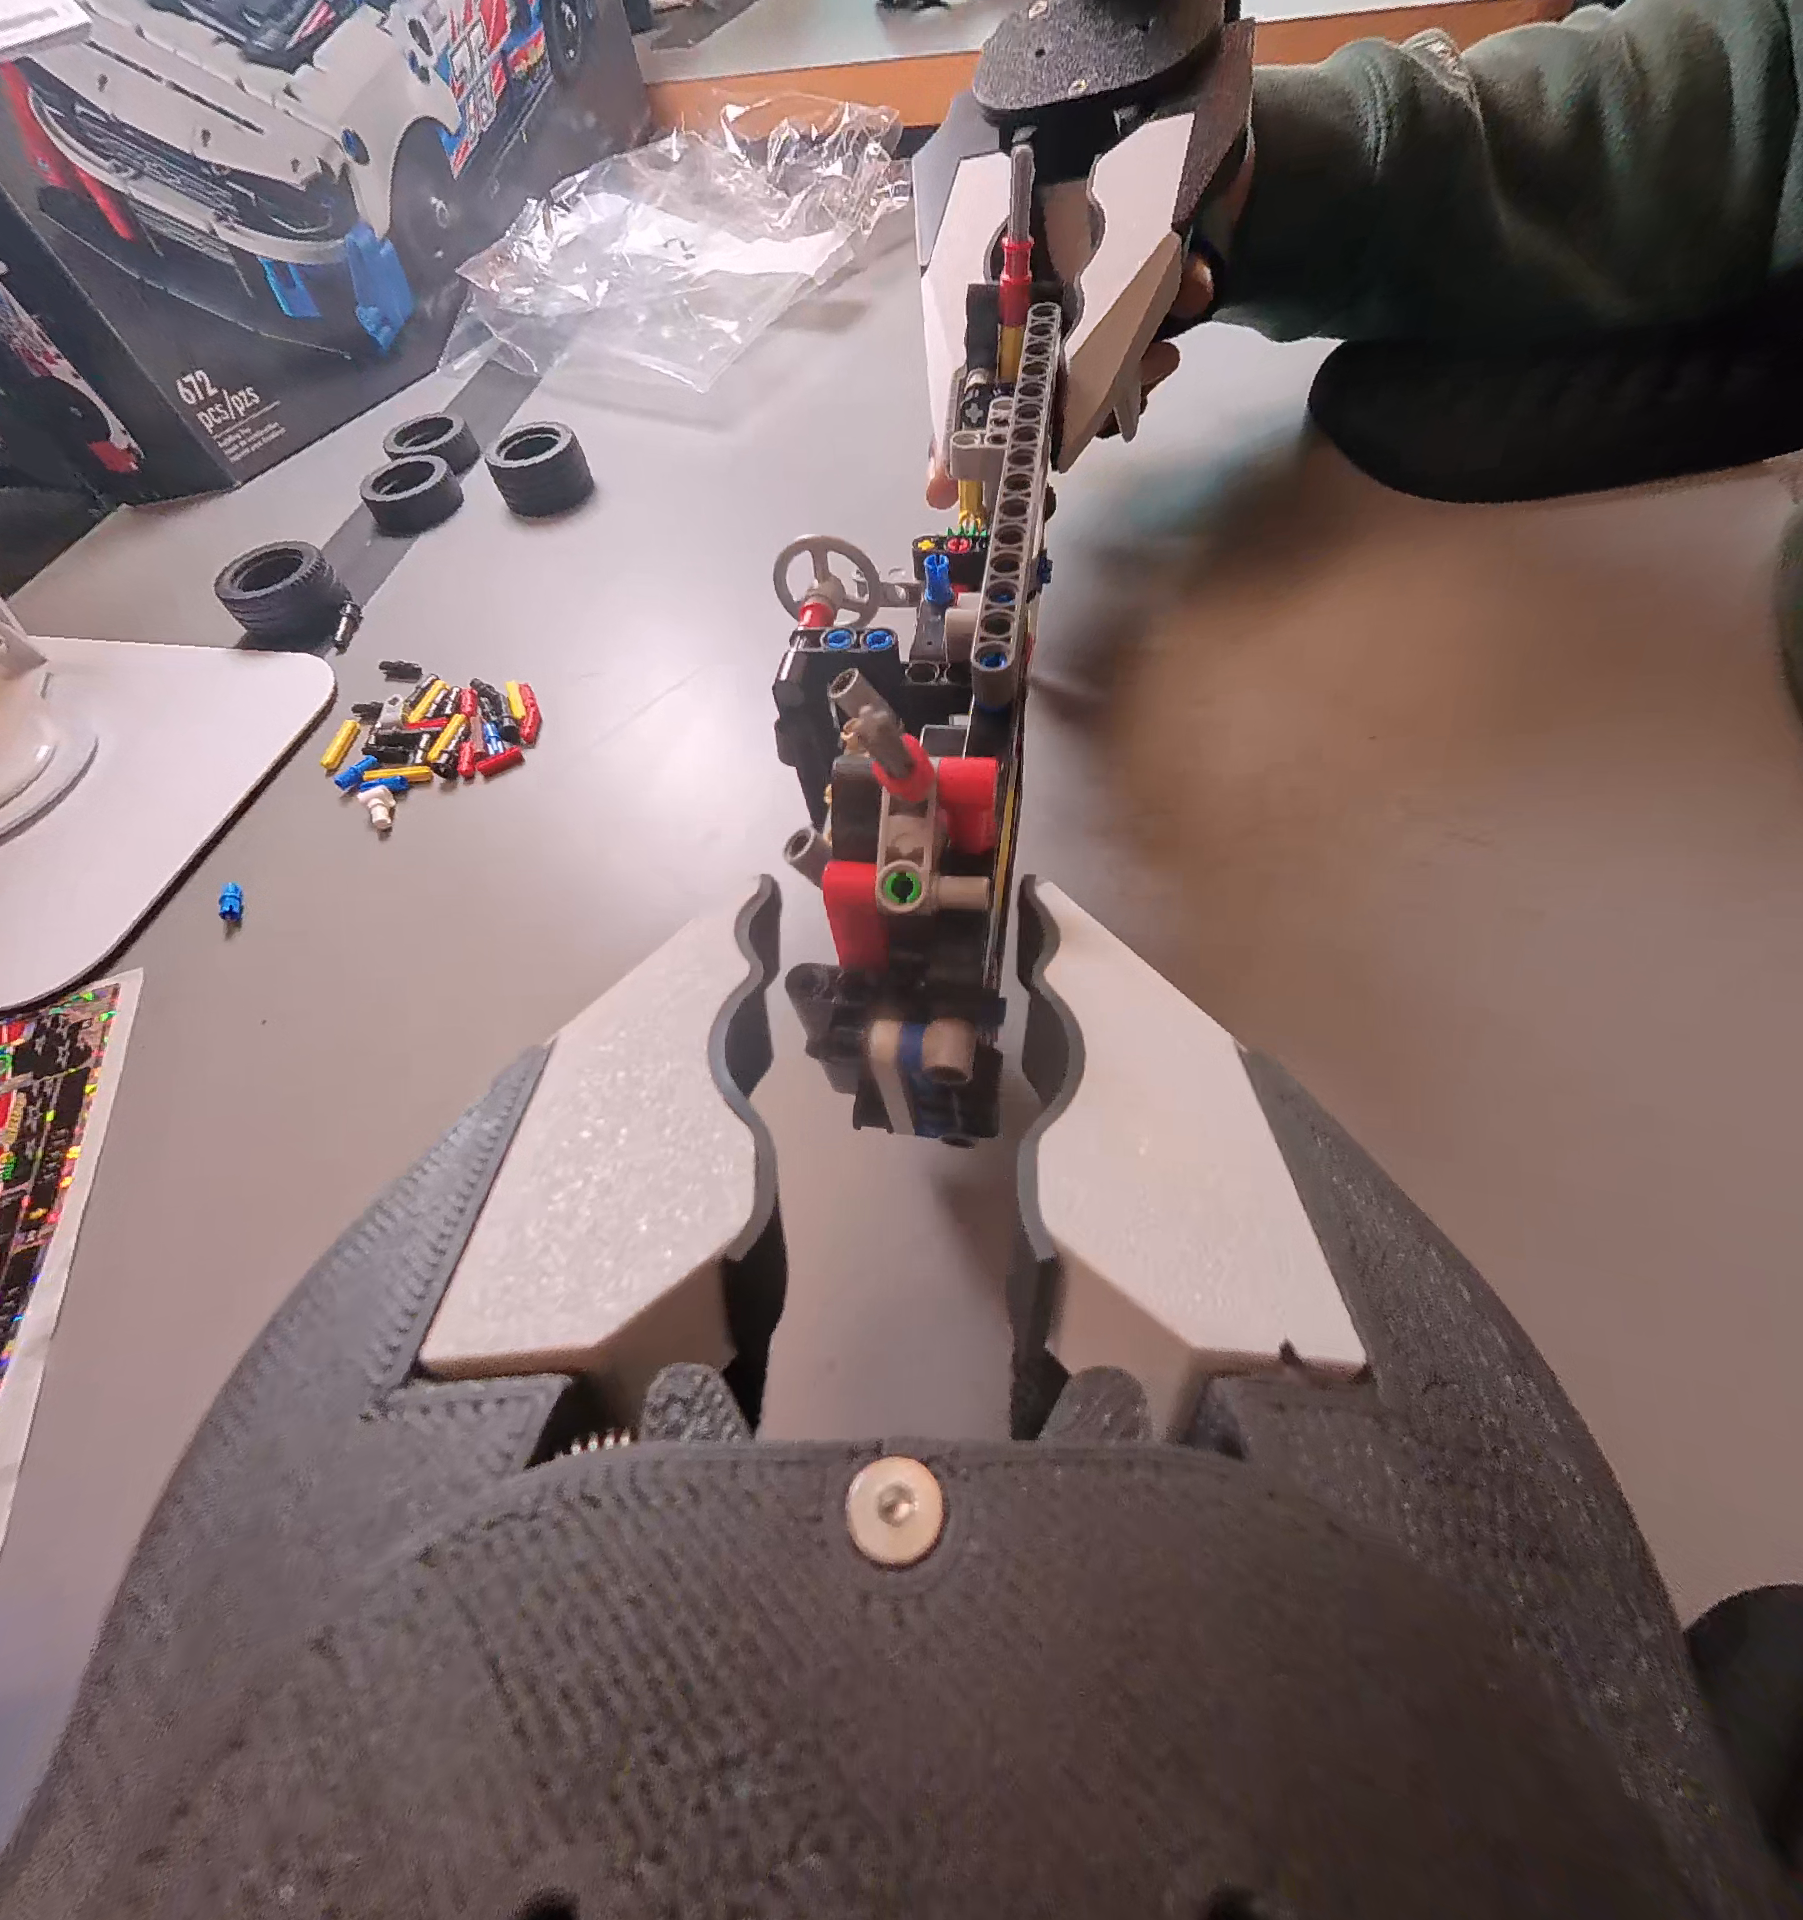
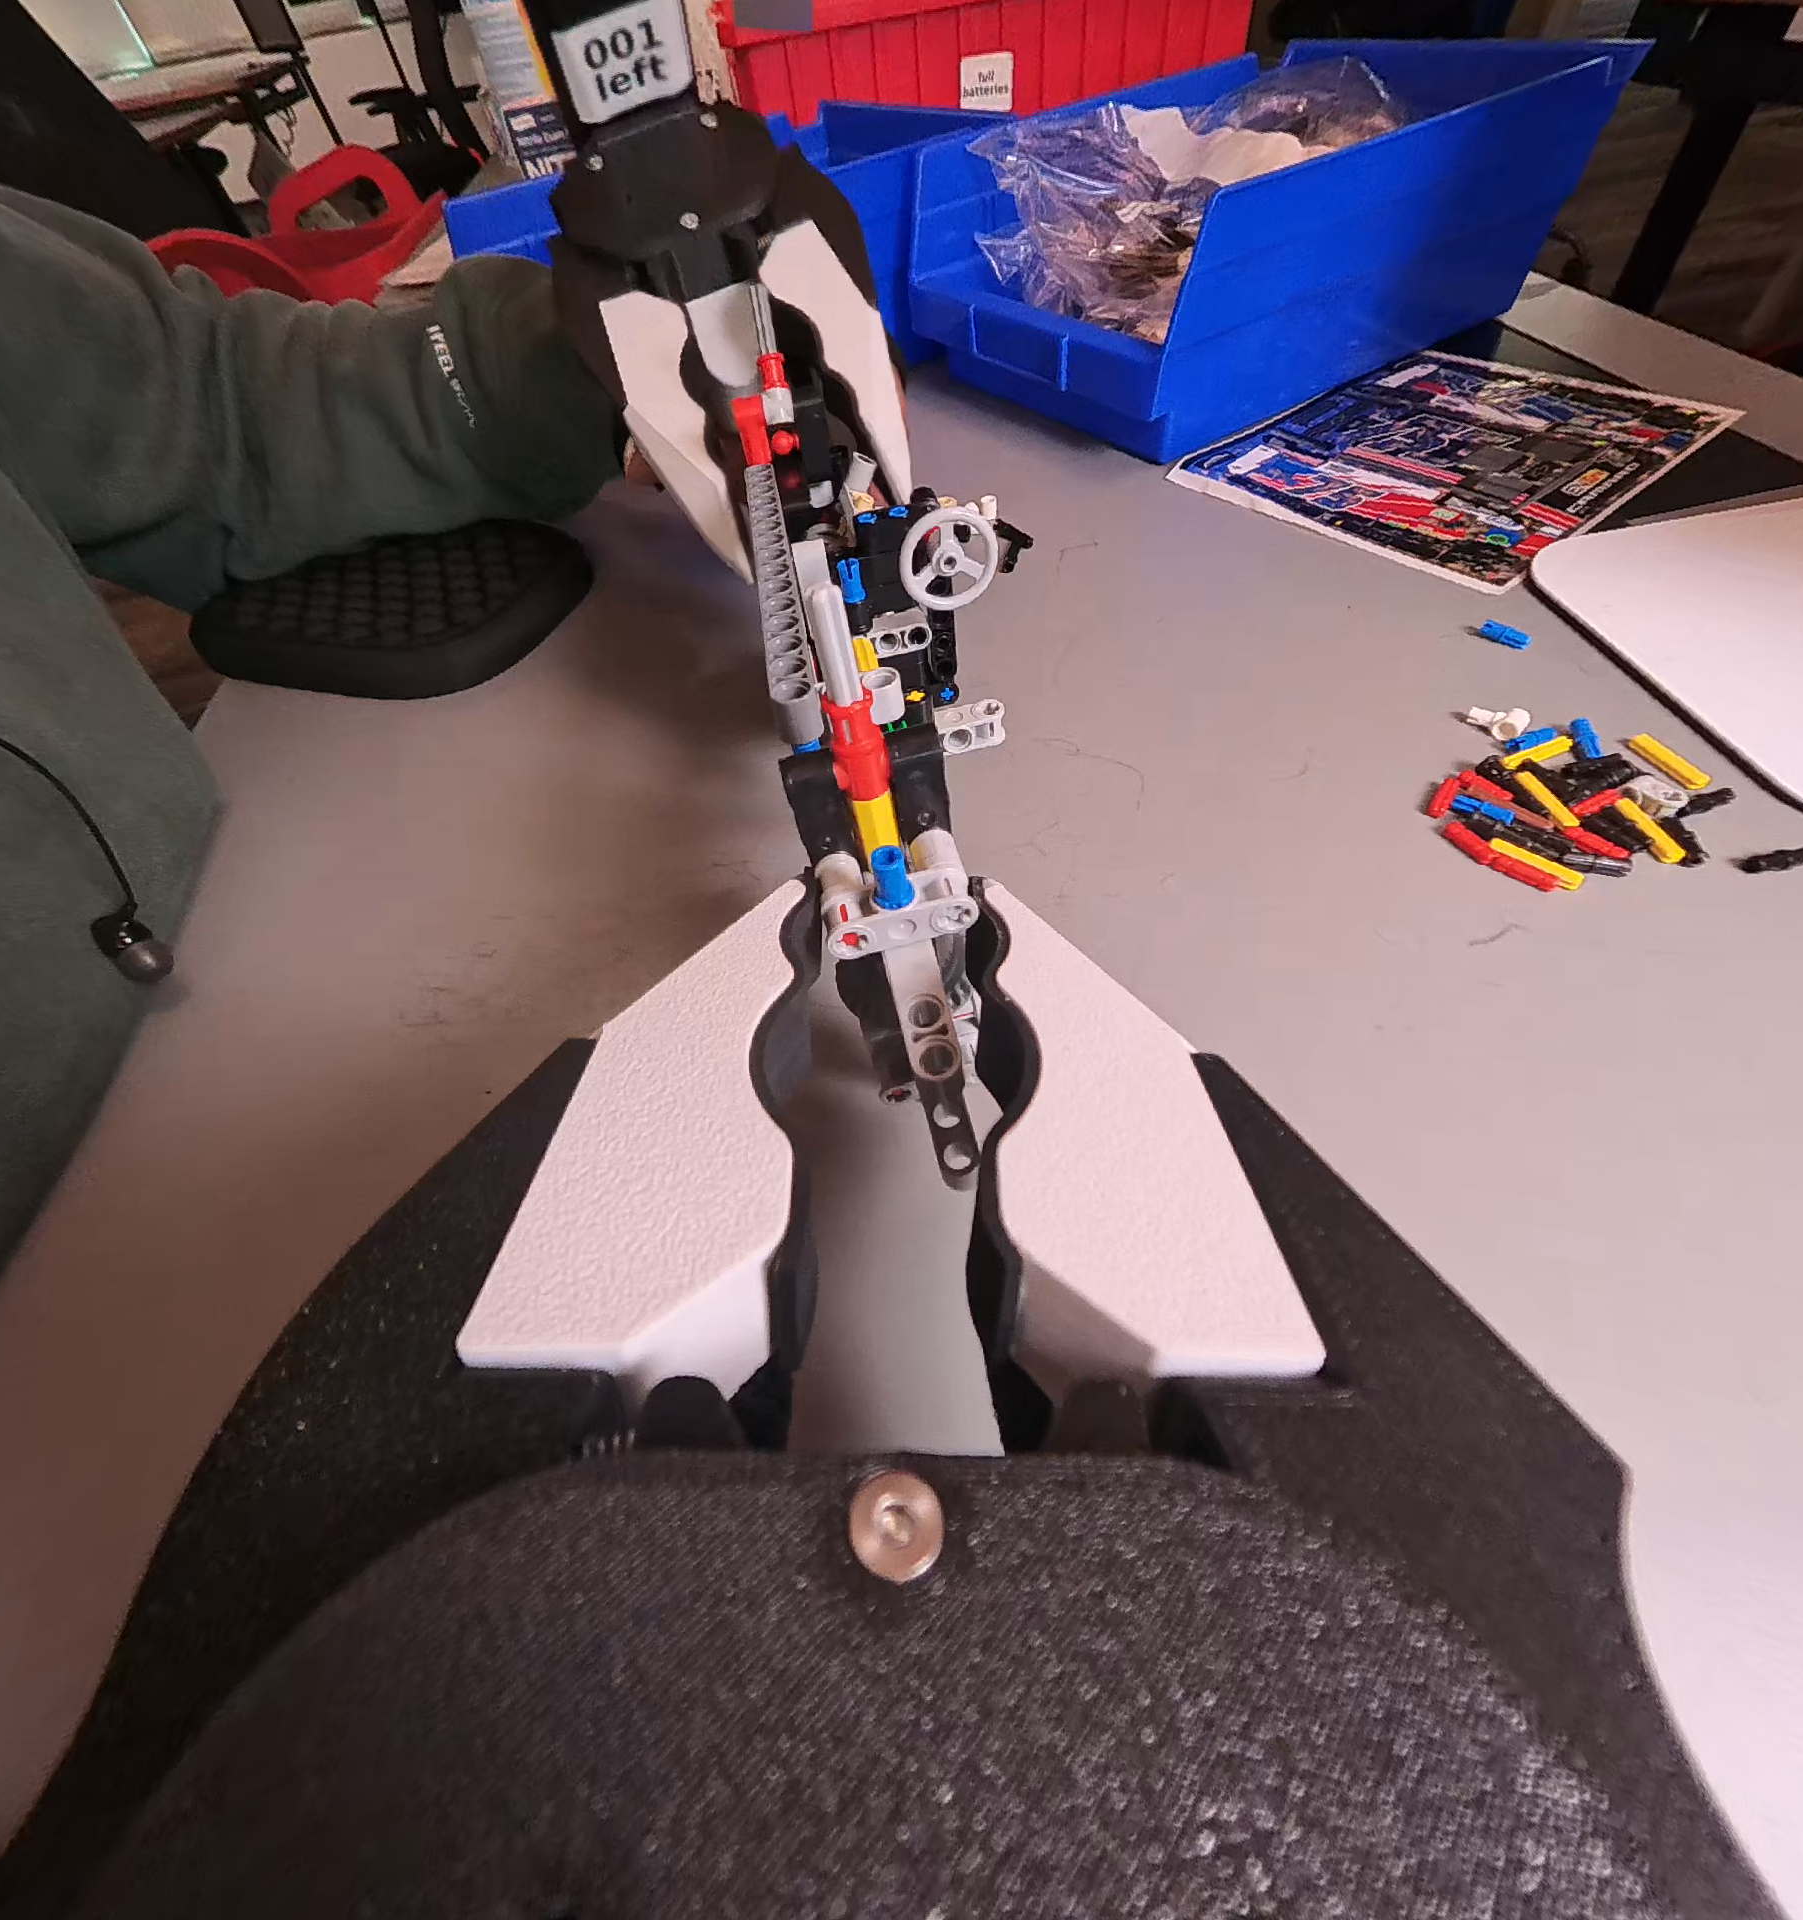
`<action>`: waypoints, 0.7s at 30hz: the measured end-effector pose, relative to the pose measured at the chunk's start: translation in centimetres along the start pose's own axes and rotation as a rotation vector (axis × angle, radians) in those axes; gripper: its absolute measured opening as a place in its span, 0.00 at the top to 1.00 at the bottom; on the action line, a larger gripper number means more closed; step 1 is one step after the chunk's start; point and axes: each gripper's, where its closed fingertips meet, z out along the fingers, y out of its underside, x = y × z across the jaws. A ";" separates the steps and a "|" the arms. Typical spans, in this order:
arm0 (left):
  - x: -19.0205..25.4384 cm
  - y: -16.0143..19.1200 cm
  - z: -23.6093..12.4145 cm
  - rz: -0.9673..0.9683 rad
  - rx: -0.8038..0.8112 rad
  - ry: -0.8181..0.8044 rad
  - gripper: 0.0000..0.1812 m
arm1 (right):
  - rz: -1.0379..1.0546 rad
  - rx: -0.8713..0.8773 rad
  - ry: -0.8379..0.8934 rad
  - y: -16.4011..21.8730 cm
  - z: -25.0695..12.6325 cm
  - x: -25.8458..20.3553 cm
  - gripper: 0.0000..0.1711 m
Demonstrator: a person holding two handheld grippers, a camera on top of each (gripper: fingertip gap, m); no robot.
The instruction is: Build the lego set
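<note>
A long half-built Lego chassis (image 1: 1011,540) (image 2: 855,769), with a grey holed beam, red, yellow and black parts and a grey steering wheel (image 1: 824,571) (image 2: 947,556), is held on its side above the grey table. My left gripper (image 1: 897,935) is shut on one end of it. It shows at the far end in the right wrist view (image 2: 814,520). My right gripper (image 2: 897,935) is shut on the other end. It shows at the far end in the left wrist view (image 1: 1011,468).
A pile of loose pins (image 1: 440,727) (image 2: 1572,810) and a single blue pin (image 1: 231,900) lie on the table. Nearby are tyres (image 1: 440,473), the set's box (image 1: 201,208), a plastic bag (image 1: 668,249), a sticker sheet (image 2: 1458,468), a white stand base (image 1: 97,748), blue bins (image 2: 1292,260) and a person's green sleeve (image 2: 253,416). There is about 15 centimeters between the tips of the two grippers. My left gripper's tips are some 20 centimeters from the single blue pin (image 1: 231,900). Look for it in the right wrist view (image 2: 1503,636) too.
</note>
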 end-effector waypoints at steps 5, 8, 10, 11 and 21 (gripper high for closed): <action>-0.1 1.2 0.1 -0.072 -0.011 0.042 0.67 | -0.019 -0.001 -0.002 0.0 0.0 -0.2 0.85; 0.6 1.6 0.6 -0.091 -0.015 0.087 0.70 | -0.028 -0.003 0.000 0.1 0.0 -0.2 0.85; 0.8 1.8 1.0 -0.061 -0.031 0.082 0.79 | -0.030 -0.003 0.000 0.1 0.0 -0.2 0.86; 0.8 1.8 1.1 -0.053 -0.030 0.073 0.79 | -0.031 -0.004 0.003 0.1 -0.1 -0.2 0.86; 0.0 1.1 0.9 0.020 0.008 0.011 0.80 | -0.092 -0.032 0.031 0.1 -0.1 0.0 0.86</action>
